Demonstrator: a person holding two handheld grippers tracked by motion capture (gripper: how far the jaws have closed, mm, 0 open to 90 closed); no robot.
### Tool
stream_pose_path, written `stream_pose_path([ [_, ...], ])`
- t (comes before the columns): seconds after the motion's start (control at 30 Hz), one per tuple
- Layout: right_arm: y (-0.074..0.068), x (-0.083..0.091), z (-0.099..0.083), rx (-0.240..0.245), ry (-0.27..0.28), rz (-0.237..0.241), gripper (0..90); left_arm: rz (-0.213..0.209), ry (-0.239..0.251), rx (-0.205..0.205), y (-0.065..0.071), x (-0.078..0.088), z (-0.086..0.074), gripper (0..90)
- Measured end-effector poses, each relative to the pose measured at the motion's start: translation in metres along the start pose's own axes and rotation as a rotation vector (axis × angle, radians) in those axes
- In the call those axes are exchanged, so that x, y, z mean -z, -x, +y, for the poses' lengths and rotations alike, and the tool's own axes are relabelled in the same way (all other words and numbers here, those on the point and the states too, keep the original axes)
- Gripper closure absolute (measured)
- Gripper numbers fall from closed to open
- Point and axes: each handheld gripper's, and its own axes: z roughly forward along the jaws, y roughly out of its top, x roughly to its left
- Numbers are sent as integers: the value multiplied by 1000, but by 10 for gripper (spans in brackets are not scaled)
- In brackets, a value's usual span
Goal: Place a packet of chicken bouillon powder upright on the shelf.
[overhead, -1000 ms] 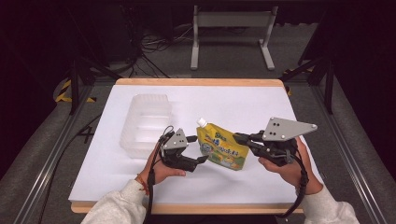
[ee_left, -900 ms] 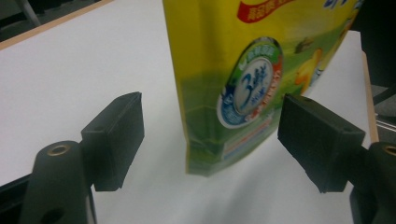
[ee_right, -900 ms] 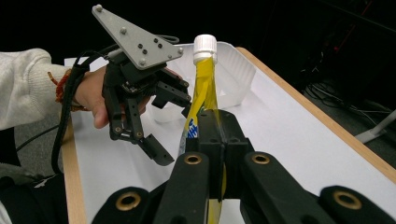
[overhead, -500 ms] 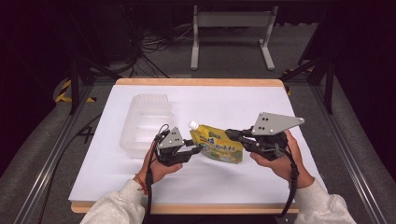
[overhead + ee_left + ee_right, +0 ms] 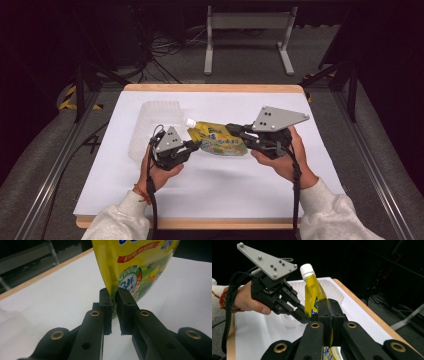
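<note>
- Both tools had shifted toward the person's left since the earlier frames, carrying the yellow pouch (image 5: 218, 140) closer to the clear plastic tray (image 5: 150, 127), and the pouch had tipped from upright to lying nearly level between them.
- The left tool (image 5: 196, 145) was clenched on one edge of the pouch; in the left gripper view its jaws pinched the thin seam (image 5: 113, 296) with only a slit between them.
- The right tool (image 5: 233, 129) was likewise clamped on the pouch, its jaws closed flat on the yellow film in the right gripper view (image 5: 329, 315).
- The pouch hung between the two tools, held off the desk, with its white cap (image 5: 307, 269) pointing away from the right tool and toward the tray beyond the left tool.
- To do this carry well, I judged both grips should hold evenly and move together, since pulling apart could tear or slip the seam; the cap end should lead over the tray rim before either tool lets go.
- The desk (image 5: 215, 200) wore a plain white sheet over a wooden edge.
- Beyond it lay grey carpet, loose cables and a metal stand (image 5: 247, 30) in a dark room.
</note>
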Motion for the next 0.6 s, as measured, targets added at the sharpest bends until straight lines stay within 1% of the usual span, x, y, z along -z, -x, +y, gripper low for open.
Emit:
stream_pose_path([
  [0.03, 0, -3, 2, 4, 4, -1, 900, 13, 2, 3, -3, 4, 1, 830],
  [0.07, -1, -6, 4, 15, 11, -7, 900, 18, 6, 14, -5, 7, 1, 831],
  [0.1, -1, -9, 7, 15, 21, -9, 900, 46, 11, 20, -9, 12, 2, 831],
  [0.13, 0, -13, 9, 5, 34, 2, 900, 58, 5, 22, -11, 16, 2, 832],
  [0.17, 0, -16, 11, 6, 38, 0, 900, 63, 3, 24, -13, 18, 3, 833],
  [0.2, 0, -20, 12, 6, 46, 0, 900, 78, 5, 17, -17, 22, 2, 835],
  [0.23, 0, -20, 12, 6, 46, 0, 900, 78, 5, 17, -17, 22, 2, 836],
  [0.27, 0, -23, 14, 1, 54, 5, 900, 83, 3, 23, -18, 24, 2, 836],
  [0.37, 0, -33, 18, -3, 68, 10, 900, 112, 1, 28, -26, 32, 2, 838],
  [0.47, 2, -39, 23, -11, 79, 15, 900, 122, 13, 33, -31, 37, 2, 839],
  [0.53, 1, -45, 26, -15, 85, 19, 900, 139, 13, 35, -36, 41, 1, 839],
  [0.57, 1, -48, 28, -15, 86, 18, 900, 142, 15, 36, -38, 42, 1, 839],
  [0.6, 2, -50, 29, -23, 89, 20, 900, 148, 17, 42, -41, 45, 0, 840],
])
